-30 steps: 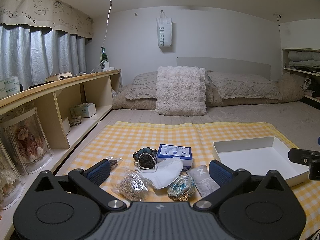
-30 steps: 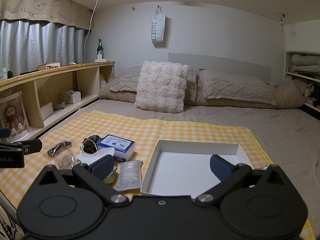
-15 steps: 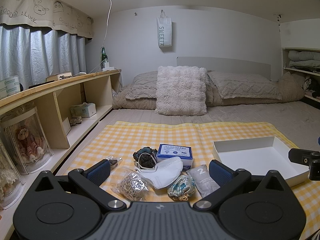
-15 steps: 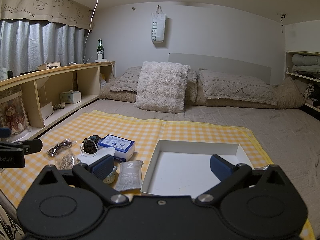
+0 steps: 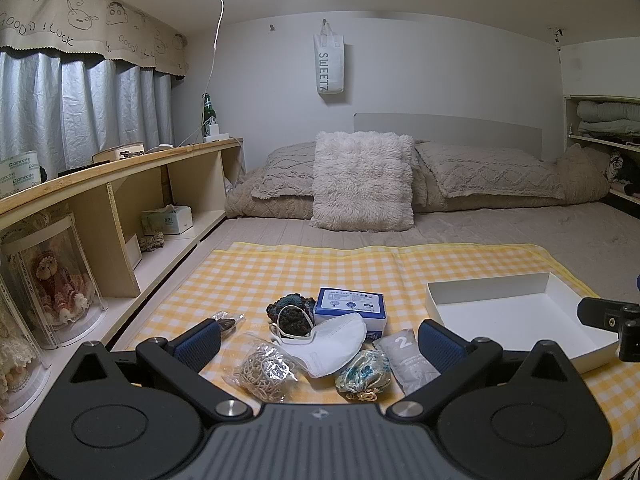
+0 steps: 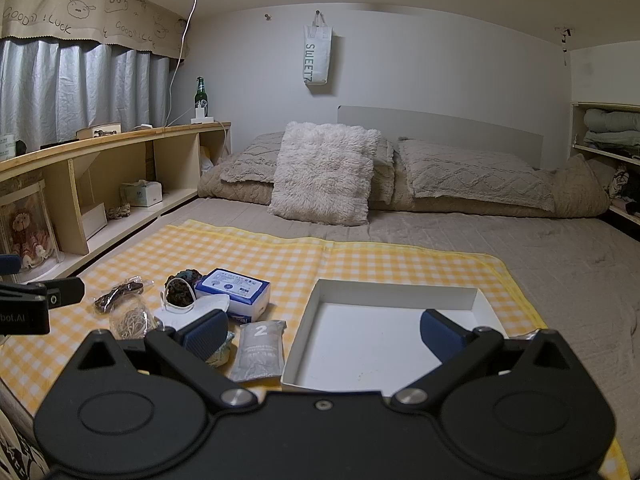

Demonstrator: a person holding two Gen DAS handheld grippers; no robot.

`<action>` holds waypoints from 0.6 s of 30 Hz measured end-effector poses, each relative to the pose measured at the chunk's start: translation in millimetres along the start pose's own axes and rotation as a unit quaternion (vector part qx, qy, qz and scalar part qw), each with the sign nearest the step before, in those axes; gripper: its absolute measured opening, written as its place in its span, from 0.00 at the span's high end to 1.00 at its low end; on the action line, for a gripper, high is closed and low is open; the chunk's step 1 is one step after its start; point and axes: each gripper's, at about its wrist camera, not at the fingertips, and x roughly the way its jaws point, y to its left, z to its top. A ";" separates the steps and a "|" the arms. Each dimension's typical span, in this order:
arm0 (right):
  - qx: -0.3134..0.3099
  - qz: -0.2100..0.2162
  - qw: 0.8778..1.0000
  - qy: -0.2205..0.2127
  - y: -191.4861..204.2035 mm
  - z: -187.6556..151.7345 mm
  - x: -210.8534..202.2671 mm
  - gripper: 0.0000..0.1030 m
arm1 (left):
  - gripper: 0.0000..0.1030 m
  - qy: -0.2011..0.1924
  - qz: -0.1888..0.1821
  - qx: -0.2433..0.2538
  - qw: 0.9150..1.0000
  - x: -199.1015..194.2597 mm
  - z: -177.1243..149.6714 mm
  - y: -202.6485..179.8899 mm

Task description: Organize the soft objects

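Nothing has moved: both the left gripper and right gripper hover spread and empty. Face mask and pouches lie near the checkered cloth's front-left corner; white tray is empty, sorting unstarted.

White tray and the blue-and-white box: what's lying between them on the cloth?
In the right wrist view, only the grey sachet marked 2 lies near that gap, toward its front; between the blue-and-white box and white tray, bare checked cloth.
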 end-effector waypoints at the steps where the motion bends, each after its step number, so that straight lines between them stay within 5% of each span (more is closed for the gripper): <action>1: 0.000 0.000 1.000 0.000 -0.1 0.1 0.0 0.00 | 0.00 0.000 0.000 0.000 1.000 0.1 0.0 0.0; 18: -0.016 0.014 1.000 -0.017 4.3 0.1 -2.8 0.00 | 0.00 -0.020 -0.006 -0.010 1.000 -3.8 3.6 6.7</action>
